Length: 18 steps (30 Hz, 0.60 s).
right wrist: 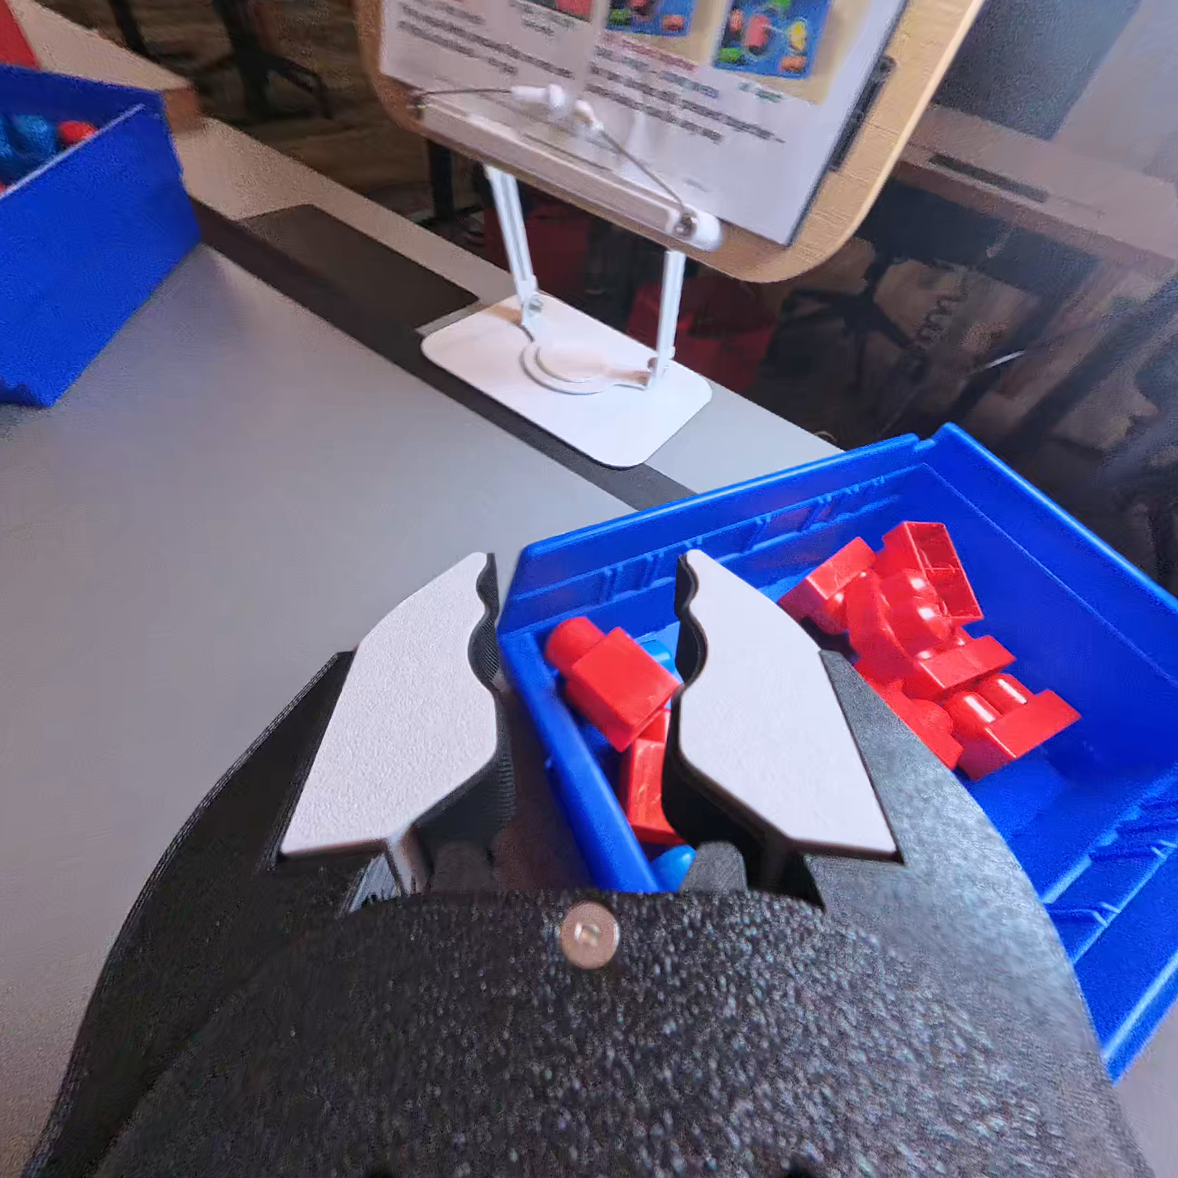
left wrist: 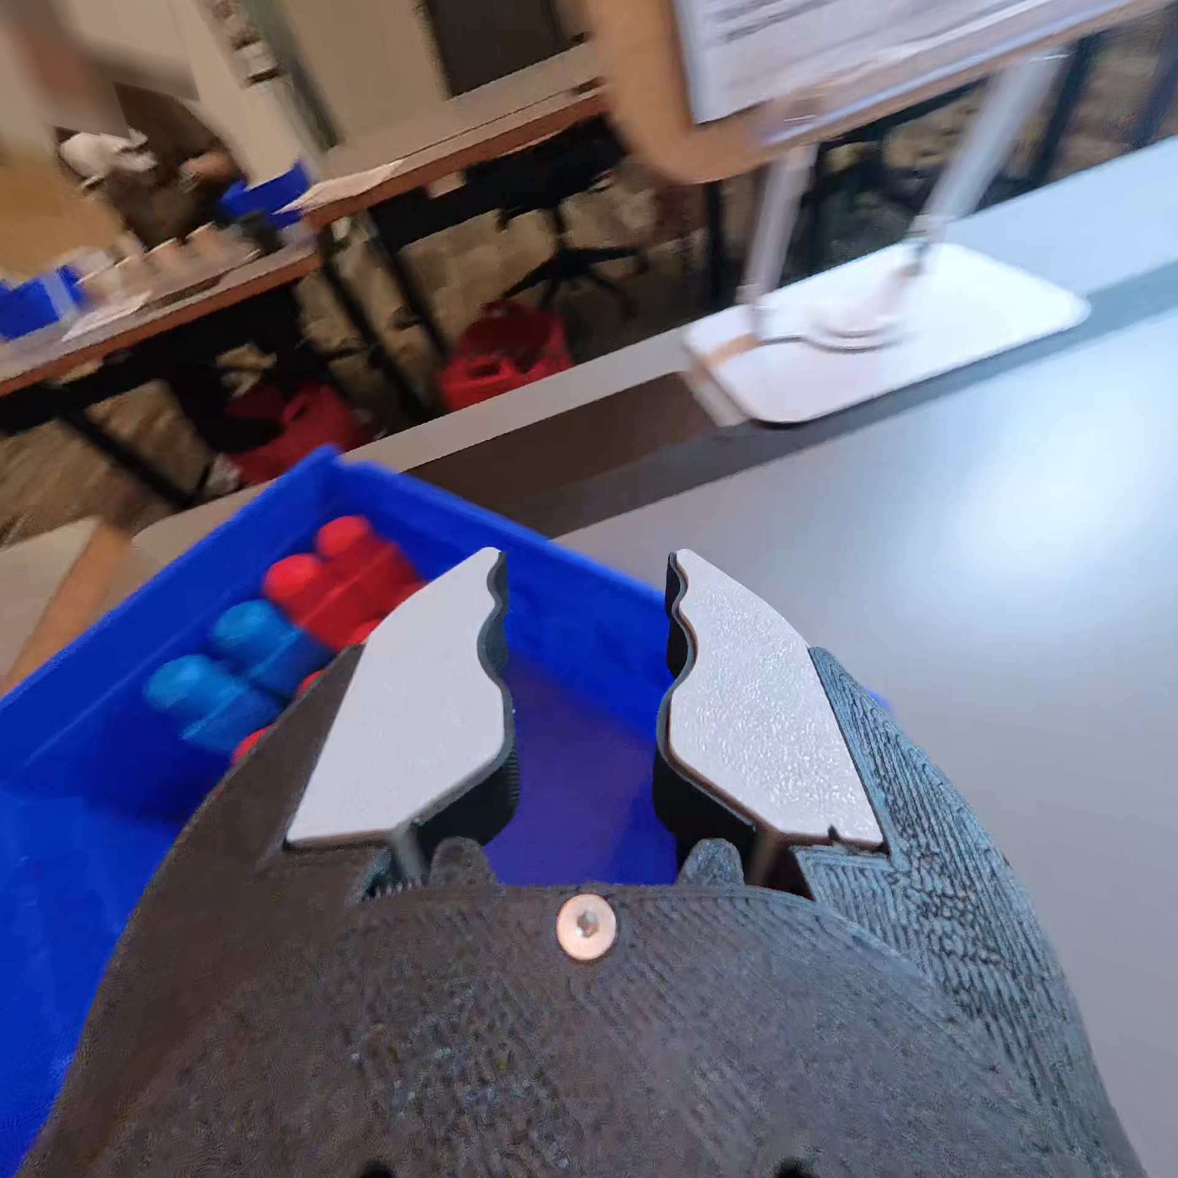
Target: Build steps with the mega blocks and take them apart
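In the left wrist view my left gripper [left wrist: 586, 574] is open and empty above a blue bin [left wrist: 561, 548]. The bin holds red blocks [left wrist: 344, 580] and blue blocks [left wrist: 236, 669] to the left of my fingers. In the right wrist view my right gripper [right wrist: 583, 574] is open and empty over the near left corner of a second blue bin [right wrist: 1020, 612]. A red block [right wrist: 612, 682] lies between the fingers below, with a blue block [right wrist: 672, 860] under it. A pile of red blocks [right wrist: 918, 644] lies farther right in that bin.
A white stand [right wrist: 574, 382] with a wooden board of printed sheets [right wrist: 637, 95] sits at the far table edge; it also shows in the left wrist view [left wrist: 892, 338]. The left bin shows at far left in the right wrist view [right wrist: 83, 255]. Grey tabletop [right wrist: 223, 510] lies between the bins. My right fingertips sit around 45 centimetres from my left ones.
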Available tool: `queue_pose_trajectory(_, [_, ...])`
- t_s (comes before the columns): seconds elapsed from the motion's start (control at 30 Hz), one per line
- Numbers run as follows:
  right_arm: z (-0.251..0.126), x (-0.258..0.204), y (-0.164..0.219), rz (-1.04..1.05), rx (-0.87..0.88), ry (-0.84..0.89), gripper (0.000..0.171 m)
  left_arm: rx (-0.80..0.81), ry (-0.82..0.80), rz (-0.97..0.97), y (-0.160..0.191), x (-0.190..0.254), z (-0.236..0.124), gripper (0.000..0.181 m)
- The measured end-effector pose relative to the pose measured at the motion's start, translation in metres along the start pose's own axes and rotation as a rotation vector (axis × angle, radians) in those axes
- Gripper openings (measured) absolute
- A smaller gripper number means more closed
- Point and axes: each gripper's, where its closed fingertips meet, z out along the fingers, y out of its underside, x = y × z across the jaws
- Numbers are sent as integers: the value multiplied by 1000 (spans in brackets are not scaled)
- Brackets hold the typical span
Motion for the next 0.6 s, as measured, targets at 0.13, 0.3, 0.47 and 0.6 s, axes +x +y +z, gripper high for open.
queue_pose_trajectory(0.13, [-31,-55,16,-148,0,-73,53,-169,-250,-154,23,-116,16,46])
queue_pose_trajectory(0.3, [-54,-102,34,-184,30,-192,51,-404,-320,-369,71,-188,25,49])
queue_pose_trajectory(0.47, [-59,-120,39,-180,42,-234,51,-551,-332,-375,94,-195,36,50])
queue_pose_trajectory(0.6, [-58,-121,43,-153,39,-245,49,-591,-299,-407,102,-190,47,33])
